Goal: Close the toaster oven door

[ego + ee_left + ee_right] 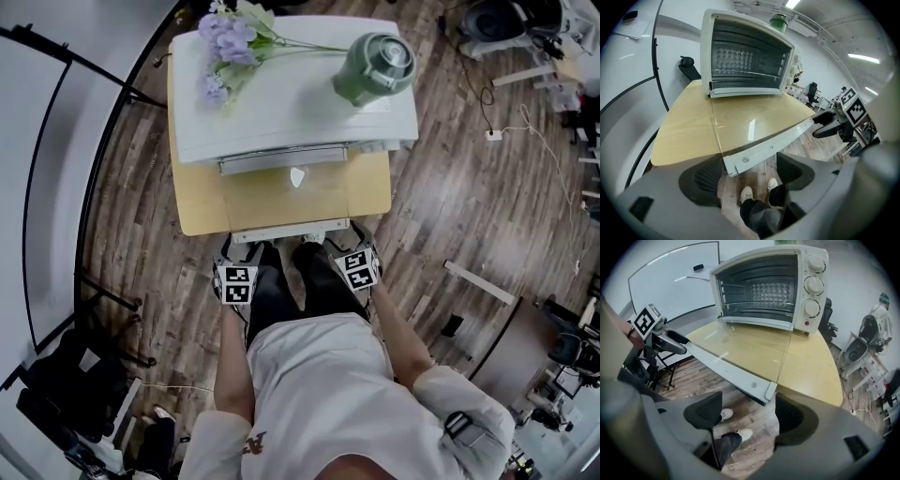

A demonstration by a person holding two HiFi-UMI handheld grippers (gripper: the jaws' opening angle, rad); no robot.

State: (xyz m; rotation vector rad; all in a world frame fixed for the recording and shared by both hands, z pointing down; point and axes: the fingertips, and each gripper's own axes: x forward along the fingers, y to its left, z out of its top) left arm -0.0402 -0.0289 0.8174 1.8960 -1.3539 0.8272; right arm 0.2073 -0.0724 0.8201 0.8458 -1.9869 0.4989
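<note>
A white toaster oven (291, 103) stands on a small wooden table (197, 202). Its glass door (291, 192) hangs fully open and lies flat toward me, with its white front rail (291, 230) at the table's near edge. My left gripper (232, 248) is open just below the rail's left corner (733, 164), which sits between the pads untouched. My right gripper (359, 239) is open at the rail's right corner (768, 391), the pads apart from it. The oven cavity (745, 56) shows empty wire racks. Each gripper shows in the other's view: the right gripper (821, 125) and the left gripper (675, 343).
A green pot (375, 66) and purple flowers (230, 42) rest on the oven's top. A whiteboard on a black stand (56, 187) is at the left. My legs and shoes (759, 197) are right under the door. Chairs and equipment (862, 343) stand to the right.
</note>
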